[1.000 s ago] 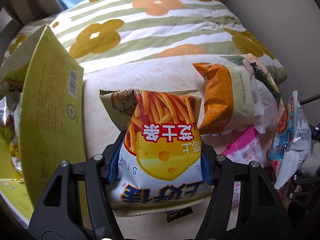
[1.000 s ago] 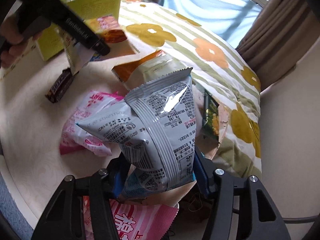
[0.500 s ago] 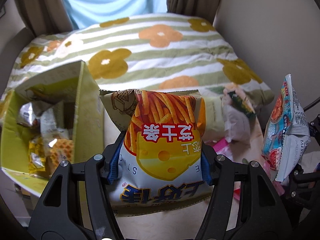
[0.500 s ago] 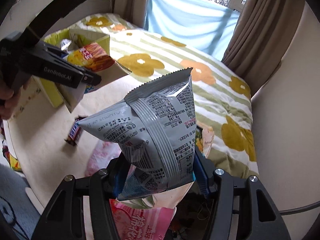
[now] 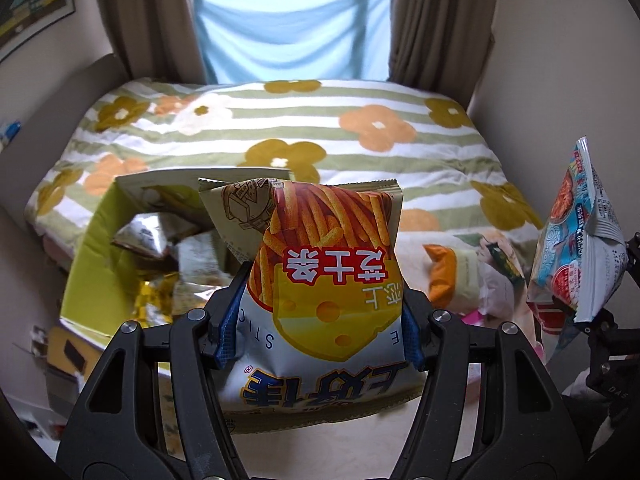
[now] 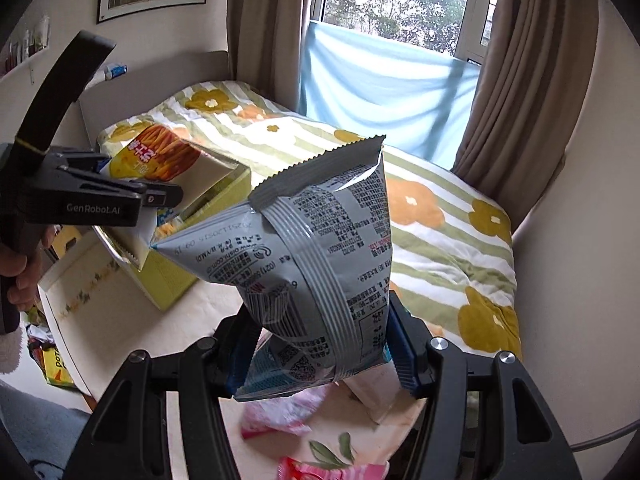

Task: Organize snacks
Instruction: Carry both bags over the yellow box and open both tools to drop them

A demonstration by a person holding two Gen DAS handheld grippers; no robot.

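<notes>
My left gripper is shut on a cheese stick snack bag, held in the air just right of the open yellow-green box, which holds several snack packs. From the right wrist view the left gripper and its bag hang over the box. My right gripper is shut on a grey and blue chip bag, held up above the table; that bag also shows at the right edge of the left wrist view.
On the cream table lie an orange snack bag, a white and green pack and pink packs. A flowered bed lies behind, with curtains and a window beyond. Walls stand to the right.
Both grippers have risen with their bags and tilted up; the left one has come over toward the box, whose inside now shows. The window has come into view.
</notes>
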